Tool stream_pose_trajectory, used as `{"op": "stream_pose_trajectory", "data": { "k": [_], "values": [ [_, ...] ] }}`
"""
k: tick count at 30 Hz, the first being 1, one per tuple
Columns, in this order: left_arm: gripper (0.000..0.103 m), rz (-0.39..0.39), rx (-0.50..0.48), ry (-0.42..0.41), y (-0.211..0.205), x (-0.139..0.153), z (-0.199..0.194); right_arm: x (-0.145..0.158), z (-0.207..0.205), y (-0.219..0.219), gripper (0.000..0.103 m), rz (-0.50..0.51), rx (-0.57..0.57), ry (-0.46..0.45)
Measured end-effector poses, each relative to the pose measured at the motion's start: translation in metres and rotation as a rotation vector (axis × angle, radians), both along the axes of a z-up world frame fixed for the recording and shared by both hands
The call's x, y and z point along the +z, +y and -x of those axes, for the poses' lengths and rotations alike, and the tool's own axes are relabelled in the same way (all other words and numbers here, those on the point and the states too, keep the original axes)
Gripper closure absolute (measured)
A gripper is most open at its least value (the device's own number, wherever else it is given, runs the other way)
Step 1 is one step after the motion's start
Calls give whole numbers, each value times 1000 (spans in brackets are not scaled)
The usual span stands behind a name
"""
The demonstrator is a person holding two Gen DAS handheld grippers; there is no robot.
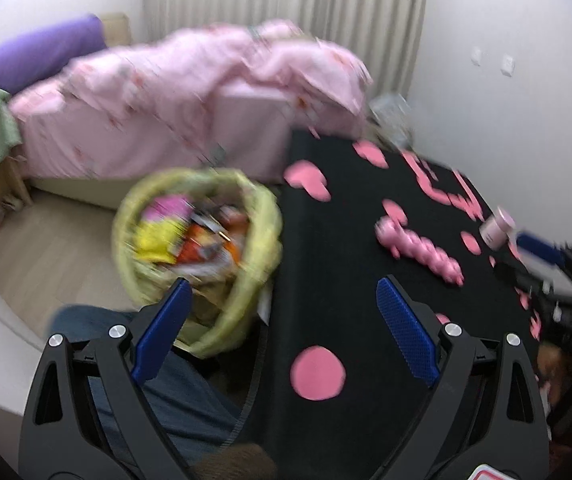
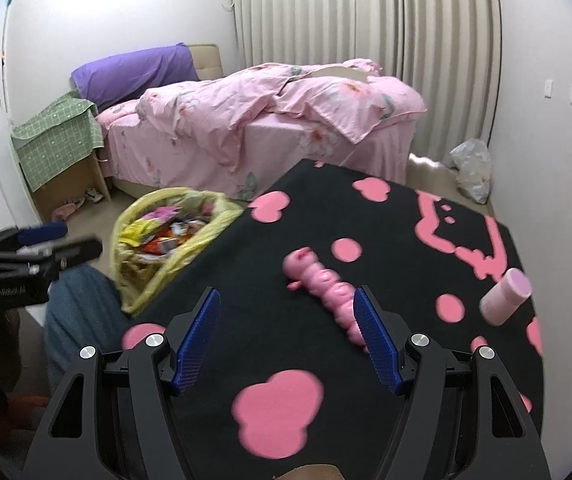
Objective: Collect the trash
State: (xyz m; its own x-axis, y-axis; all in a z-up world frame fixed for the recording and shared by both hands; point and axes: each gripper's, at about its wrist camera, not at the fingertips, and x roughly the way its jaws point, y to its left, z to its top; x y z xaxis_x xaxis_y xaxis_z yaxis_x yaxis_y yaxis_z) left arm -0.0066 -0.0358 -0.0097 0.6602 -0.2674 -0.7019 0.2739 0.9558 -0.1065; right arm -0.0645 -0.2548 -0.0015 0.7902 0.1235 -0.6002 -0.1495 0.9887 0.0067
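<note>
A bin lined with a yellow bag [image 1: 253, 240] [image 2: 209, 224] stands on the floor at the left edge of the black table [image 1: 326, 264] [image 2: 269, 280]; it holds colourful wrappers [image 1: 189, 236] [image 2: 157, 236]. My left gripper [image 1: 281, 292] is open and empty, its left finger over the bin's near rim and its right finger over the table. My right gripper [image 2: 286, 300] is open and empty above the table, its right finger beside a pink segmented caterpillar toy [image 2: 326, 280] [image 1: 422, 252]. A small pink bottle [image 2: 506, 296] [image 1: 498, 228] lies on its side at the table's right.
The table cover has pink blobs. A bed with a pink duvet [image 2: 269, 112] and a purple pillow [image 2: 133, 72] stands behind. A nightstand with a green cloth [image 2: 57, 140] is at the left. A crumpled plastic bag [image 2: 472, 168] lies by the right wall. A person's jeans-clad leg [image 1: 157, 392] is below.
</note>
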Motion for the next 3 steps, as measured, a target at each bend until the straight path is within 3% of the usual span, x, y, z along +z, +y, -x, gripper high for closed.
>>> {"op": "stream_pose_trajectory", "data": {
  "k": [3],
  "values": [
    [14,4,-23,68,-13,-16,-14,-28,-26,-26,34,37,61,69]
  ]
}}
